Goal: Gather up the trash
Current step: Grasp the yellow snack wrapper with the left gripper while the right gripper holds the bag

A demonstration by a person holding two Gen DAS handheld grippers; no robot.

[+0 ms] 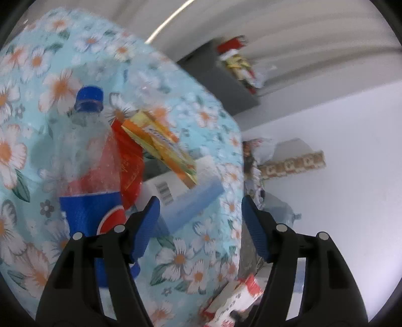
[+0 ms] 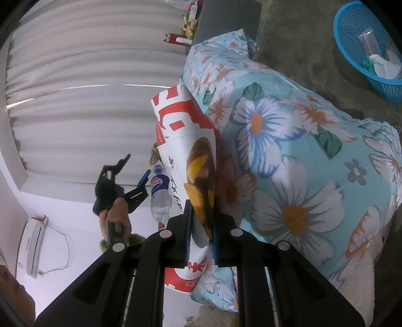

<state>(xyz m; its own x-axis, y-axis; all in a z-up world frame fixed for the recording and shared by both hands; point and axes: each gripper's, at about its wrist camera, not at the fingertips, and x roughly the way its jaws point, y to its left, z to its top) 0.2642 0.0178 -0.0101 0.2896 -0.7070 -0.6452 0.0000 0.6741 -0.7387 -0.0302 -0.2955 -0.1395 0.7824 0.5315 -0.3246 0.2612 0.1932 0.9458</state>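
In the left wrist view, trash lies on a floral cloth (image 1: pixel 201 110): a clear cola bottle (image 1: pixel 88 151) with a blue cap, a red wrapper (image 1: pixel 129 161), an orange-yellow packet (image 1: pixel 160 146) and a white barcode box (image 1: pixel 163 188). My left gripper (image 1: pixel 201 221) is open just short of the pile, with nothing pressed between its pads. My right gripper (image 2: pixel 201 226) is shut on a flattened red-and-white carton (image 2: pixel 183 120), held against the floral cloth (image 2: pixel 289 151). The right wrist view also shows the left gripper (image 2: pixel 138 164) in a hand (image 2: pixel 115 221), beside the bottle (image 2: pixel 159 191).
A blue mesh basket (image 2: pixel 351 57) holding some rubbish stands on the grey floor at the upper right. A dark grey shelf (image 2: pixel 226 17) with small packets stands by the white curtain (image 2: pixel 75 88). More clutter (image 1: pixel 289 163) lies against the white wall.
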